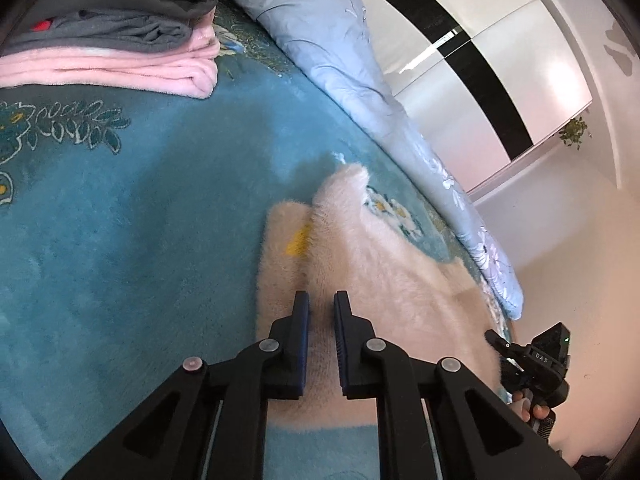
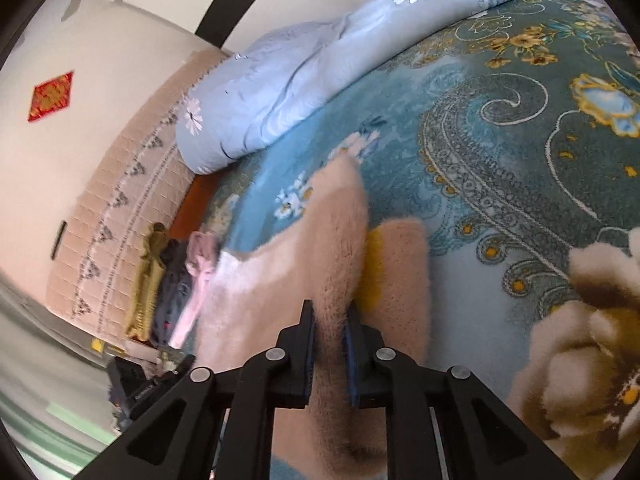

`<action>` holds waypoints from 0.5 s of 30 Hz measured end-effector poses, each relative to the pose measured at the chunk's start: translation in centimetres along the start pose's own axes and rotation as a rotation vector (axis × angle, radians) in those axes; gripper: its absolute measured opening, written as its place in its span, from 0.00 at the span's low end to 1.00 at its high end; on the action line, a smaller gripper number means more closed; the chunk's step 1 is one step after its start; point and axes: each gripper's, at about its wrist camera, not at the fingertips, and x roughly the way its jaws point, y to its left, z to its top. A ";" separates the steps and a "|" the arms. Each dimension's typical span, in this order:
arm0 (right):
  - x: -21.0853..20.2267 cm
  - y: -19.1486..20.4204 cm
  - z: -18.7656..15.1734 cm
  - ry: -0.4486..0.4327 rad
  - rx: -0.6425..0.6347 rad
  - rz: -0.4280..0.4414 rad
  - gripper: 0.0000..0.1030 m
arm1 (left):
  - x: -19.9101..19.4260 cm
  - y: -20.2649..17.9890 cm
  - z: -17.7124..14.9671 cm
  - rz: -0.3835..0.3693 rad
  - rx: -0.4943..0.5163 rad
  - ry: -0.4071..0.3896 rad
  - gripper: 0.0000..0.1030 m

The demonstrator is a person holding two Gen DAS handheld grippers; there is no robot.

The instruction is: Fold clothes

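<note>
A cream fluffy garment (image 1: 368, 256) lies on the teal plush blanket (image 1: 140, 220) of a bed, with a small yellow patch (image 1: 298, 242) showing at a fold. My left gripper (image 1: 322, 300) is shut on the garment's near edge, with pile filling the narrow gap between its fingers. In the right wrist view the same garment (image 2: 272, 280) rises in a ridge into my right gripper (image 2: 330, 308), which is shut on that raised fold. The yellow patch (image 2: 372, 268) lies just right of the ridge.
A stack of folded clothes (image 1: 112, 52), grey over pink, sits at the far left of the bed and shows again as the stack (image 2: 172, 280). A light blue flowered duvet (image 1: 340, 60) runs along the bed's far side. White wardrobe doors (image 1: 500, 80) stand beyond.
</note>
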 end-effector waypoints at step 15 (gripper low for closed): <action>3.0 -3.2 -0.3 0.123 0.147 0.053 0.74 | 2.9 2.6 0.5 -0.035 -0.139 0.131 0.65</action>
